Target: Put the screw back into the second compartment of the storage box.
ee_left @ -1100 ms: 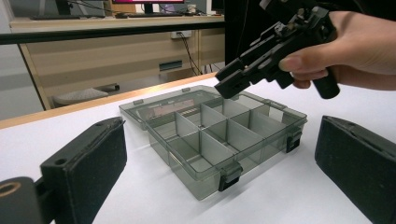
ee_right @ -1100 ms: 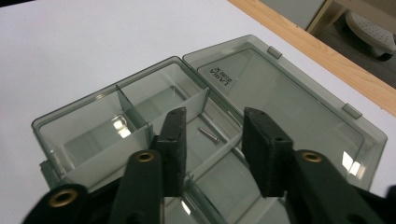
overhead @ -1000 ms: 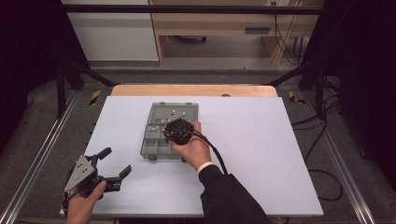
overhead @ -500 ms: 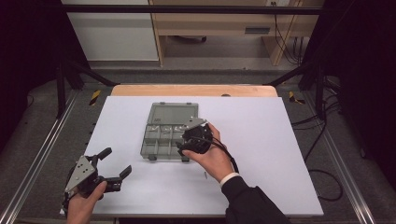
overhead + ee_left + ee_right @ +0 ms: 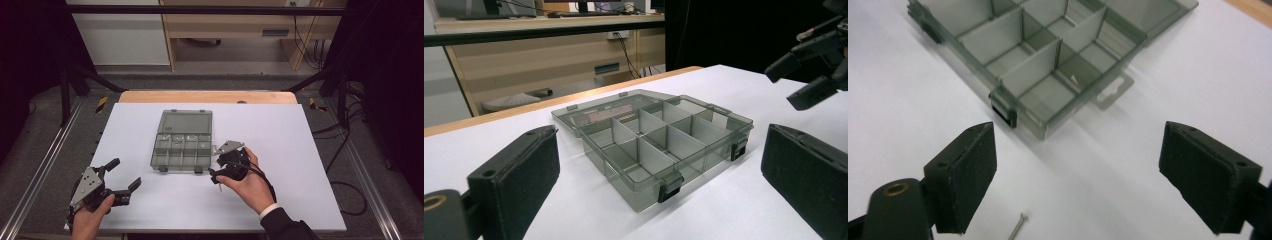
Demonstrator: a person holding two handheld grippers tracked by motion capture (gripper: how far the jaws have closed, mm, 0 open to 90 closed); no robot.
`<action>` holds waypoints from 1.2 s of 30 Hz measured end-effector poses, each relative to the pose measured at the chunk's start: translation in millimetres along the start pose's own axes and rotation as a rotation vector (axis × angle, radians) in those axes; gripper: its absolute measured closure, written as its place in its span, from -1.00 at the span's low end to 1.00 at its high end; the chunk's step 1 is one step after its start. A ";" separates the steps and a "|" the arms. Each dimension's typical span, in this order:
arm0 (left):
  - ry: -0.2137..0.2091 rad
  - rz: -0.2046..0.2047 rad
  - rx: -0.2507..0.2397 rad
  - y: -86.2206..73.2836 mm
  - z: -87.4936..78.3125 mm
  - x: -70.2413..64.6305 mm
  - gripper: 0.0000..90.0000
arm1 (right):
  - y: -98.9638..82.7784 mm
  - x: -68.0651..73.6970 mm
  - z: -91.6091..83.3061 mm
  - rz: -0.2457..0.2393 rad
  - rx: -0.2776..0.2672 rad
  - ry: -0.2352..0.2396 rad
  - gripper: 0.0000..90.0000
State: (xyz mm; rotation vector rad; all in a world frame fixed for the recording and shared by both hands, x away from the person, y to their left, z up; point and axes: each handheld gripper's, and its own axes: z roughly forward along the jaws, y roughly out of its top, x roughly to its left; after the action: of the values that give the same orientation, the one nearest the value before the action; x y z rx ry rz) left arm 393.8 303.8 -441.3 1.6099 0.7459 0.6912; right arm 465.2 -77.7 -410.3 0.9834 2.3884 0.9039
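A smoky clear organiser box (image 5: 182, 140) lies mid-table with its lid folded open toward the back. Small pale parts lie in its back row of compartments (image 5: 178, 137). My right gripper (image 5: 215, 165) hovers just off the box's front right corner; its jaws have just been opening and stand wide with nothing between them (image 5: 1078, 175). A thin nail (image 5: 1018, 228) lies on the white table under it, near one jaw. My left gripper (image 5: 125, 172) rests at the front left, open and empty, facing the box (image 5: 654, 140) from a distance.
The white tabletop (image 5: 300, 150) has free room right of the box and along the front. A wooden strip (image 5: 205, 96) edges the far side. Metal frame rails (image 5: 40, 165) run along both sides, and cables (image 5: 350, 150) hang off the right.
My right hand has drawn back from over the box's compartments to the table by its front right corner, and its jaws have spread. The left hand has stayed put.
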 end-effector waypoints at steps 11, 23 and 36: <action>0.000 0.002 0.002 -0.2 0.1 -0.2 -0.95 | -25.9 4.1 0.4 0.010 0.054 0.013 -0.38; 0.007 0.001 -0.004 0.2 -0.6 1.0 -0.95 | -44.8 6.9 13.4 0.054 0.060 0.037 0.21; 0.005 0.001 -0.003 0.2 -0.5 0.6 -0.95 | -59.5 14.7 22.2 0.113 0.098 0.117 0.55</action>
State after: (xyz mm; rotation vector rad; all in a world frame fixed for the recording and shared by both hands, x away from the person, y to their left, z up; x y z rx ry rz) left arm 393.8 304.5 -441.0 1.6064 0.7473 0.6977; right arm 439.9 -90.1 -469.1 1.1417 2.5176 0.9144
